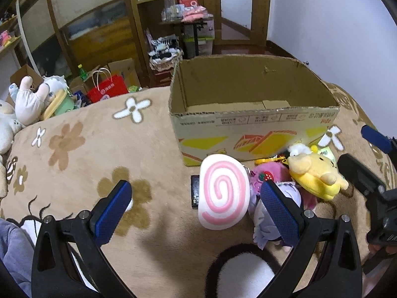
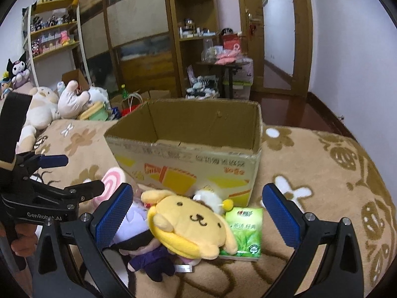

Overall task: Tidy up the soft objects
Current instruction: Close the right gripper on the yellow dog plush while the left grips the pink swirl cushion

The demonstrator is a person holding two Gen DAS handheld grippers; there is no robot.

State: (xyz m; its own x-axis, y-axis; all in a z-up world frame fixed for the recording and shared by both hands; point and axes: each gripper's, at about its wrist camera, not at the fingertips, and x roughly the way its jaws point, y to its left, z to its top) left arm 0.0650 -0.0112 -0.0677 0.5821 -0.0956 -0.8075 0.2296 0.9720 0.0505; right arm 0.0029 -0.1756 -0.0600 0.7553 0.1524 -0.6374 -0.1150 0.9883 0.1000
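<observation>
An open, empty cardboard box (image 1: 250,134) stands on the beige flowered blanket (image 1: 82,154); it also shows in the right wrist view (image 2: 188,171). In front of it lies a pile: a pink-and-white swirl plush (image 1: 223,196), a yellow dog plush (image 1: 315,171) (image 2: 193,226), a purple-haired doll (image 1: 270,213) (image 2: 139,226) and a pink plush (image 1: 270,171). My left gripper (image 1: 196,211) is open, its fingers either side of the swirl plush. My right gripper (image 2: 198,221) is open around the yellow dog plush.
A green tissue pack (image 2: 245,231) lies beside the yellow plush. A black-and-white plush (image 1: 238,273) sits at the near edge. Large stuffed toys (image 1: 29,101) pile at the bed's far left. Shelves, a red bag (image 1: 106,89) and a doorway stand behind.
</observation>
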